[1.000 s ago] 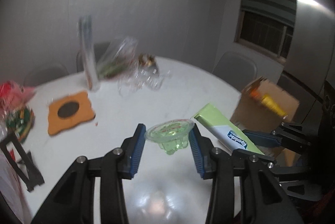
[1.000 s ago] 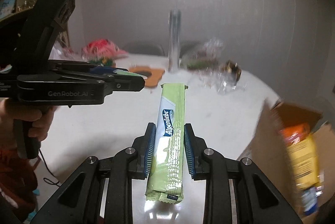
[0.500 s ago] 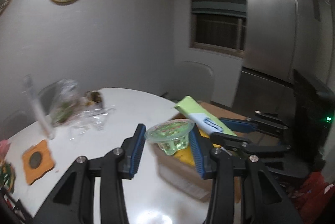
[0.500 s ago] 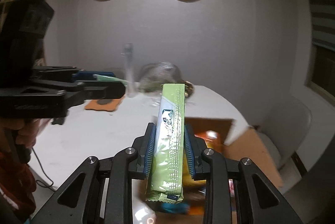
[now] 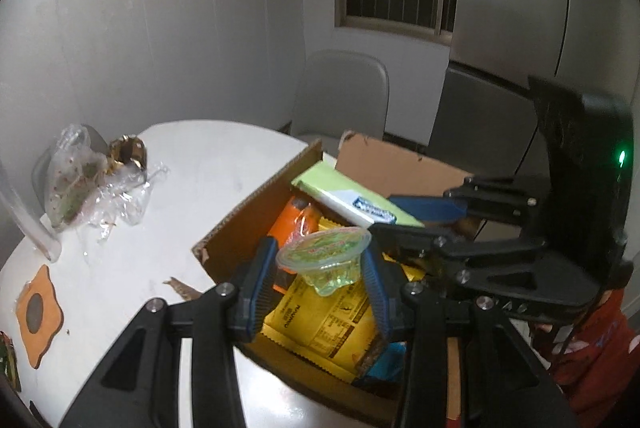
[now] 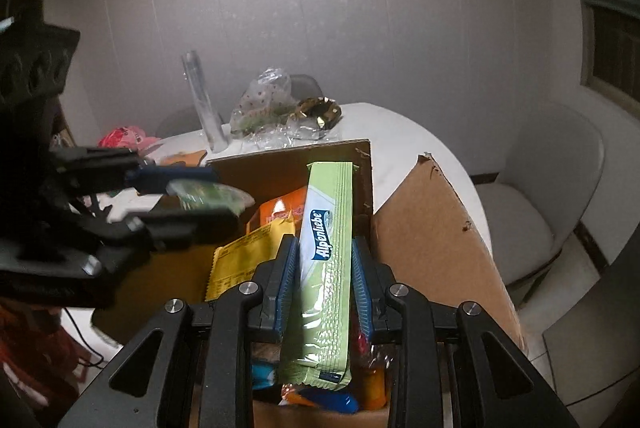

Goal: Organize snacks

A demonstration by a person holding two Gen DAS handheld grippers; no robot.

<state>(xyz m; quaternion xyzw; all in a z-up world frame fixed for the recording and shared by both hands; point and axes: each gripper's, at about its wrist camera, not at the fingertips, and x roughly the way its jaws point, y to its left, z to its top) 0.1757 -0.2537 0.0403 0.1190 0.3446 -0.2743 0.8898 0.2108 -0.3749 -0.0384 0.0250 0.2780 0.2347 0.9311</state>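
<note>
My left gripper (image 5: pixel 323 260) is shut on a small clear jelly cup (image 5: pixel 325 256) with a green lid, held over the open cardboard box (image 5: pixel 240 220). My right gripper (image 6: pixel 325 270) is shut on a long light-green candy pack (image 6: pixel 328 228), also above the box (image 6: pixel 432 228). Inside the box lie a yellow packet (image 5: pixel 320 324), an orange packet (image 5: pixel 294 224) and a blue wrapper. From the left wrist camera, the right gripper (image 5: pixel 404 214) with its green pack (image 5: pixel 352 199) shows at the right. The left gripper (image 6: pixel 200 197) with the cup (image 6: pixel 208 193) appears blurred at the left of the right wrist view.
The box stands at the edge of a white round table (image 5: pixel 192 163). On the table are crumpled clear plastic bags (image 5: pixel 80 179), a clear tube (image 6: pixel 202 103), an orange coaster (image 5: pixel 38 312) and a pink bag (image 6: pixel 122 137). Grey chairs (image 5: pixel 340 95) stand beyond the table.
Both grippers swung to the right from over the bare tabletop to above the open box, each still holding its snack. The box now fills the lower middle of both views.
</note>
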